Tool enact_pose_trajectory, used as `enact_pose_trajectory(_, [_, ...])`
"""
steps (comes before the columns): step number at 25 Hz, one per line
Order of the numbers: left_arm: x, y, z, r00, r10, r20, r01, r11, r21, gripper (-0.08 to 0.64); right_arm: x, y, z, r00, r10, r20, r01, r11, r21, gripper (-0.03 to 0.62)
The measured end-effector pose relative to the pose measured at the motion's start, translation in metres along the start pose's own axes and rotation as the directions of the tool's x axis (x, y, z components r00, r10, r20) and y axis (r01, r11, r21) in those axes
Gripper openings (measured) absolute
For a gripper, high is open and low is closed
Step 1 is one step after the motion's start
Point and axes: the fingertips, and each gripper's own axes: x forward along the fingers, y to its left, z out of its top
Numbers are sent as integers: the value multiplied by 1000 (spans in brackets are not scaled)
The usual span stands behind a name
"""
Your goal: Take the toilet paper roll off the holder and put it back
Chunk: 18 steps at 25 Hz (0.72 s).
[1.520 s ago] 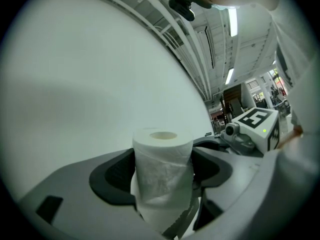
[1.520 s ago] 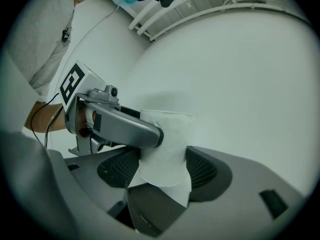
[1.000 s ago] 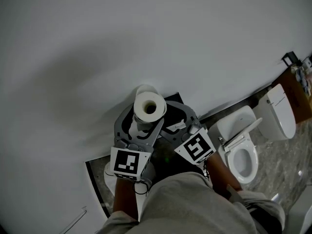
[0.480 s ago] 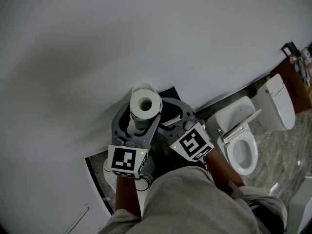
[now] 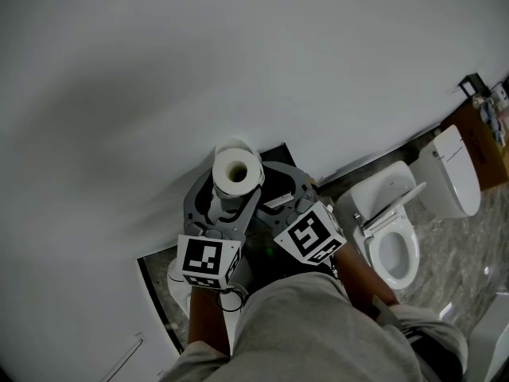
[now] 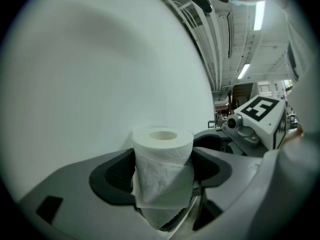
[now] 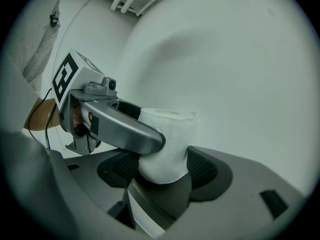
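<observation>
A white toilet paper roll point(image 5: 236, 173) stands upright with its core hole facing up, close to the white wall. My left gripper point(image 5: 227, 188) is shut on it; in the left gripper view both pads press the roll point(image 6: 162, 154), and a loose sheet hangs down its front. My right gripper point(image 5: 288, 183) lies just right of the left one, jaws spread wide. In the right gripper view the roll point(image 7: 172, 139) sits at the tips of the right gripper point(image 7: 162, 171), with a left gripper finger point(image 7: 125, 129) crossing in front. The holder is hidden.
The wall point(image 5: 238, 54) fills the upper view. A white toilet point(image 5: 394, 237) with its seat raised stands to the right, and a second white fixture point(image 5: 453, 173) is beyond it. A dark floor panel point(image 5: 280, 156) lies under the grippers. The person's trouser leg point(image 5: 318, 333) fills the bottom.
The roll and both grippers have shifted slightly left, and the roll looks a little smaller than a second ago. The left gripper's hold is unchanged.
</observation>
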Motion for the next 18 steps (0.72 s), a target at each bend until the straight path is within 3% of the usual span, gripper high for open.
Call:
enact_pose_trajectory(8, [5, 0, -11, 999, -5, -34, 4, 1000, -31, 356, 0, -3, -14, 995, -20, -101, 20, 1000, -8, 293])
enact_pose_trajectory(18, [-6, 3, -9, 1000, 23, -5, -23, 999, -42, 357, -1, 5, -14, 998, -18, -52, 25, 991, 135, 293])
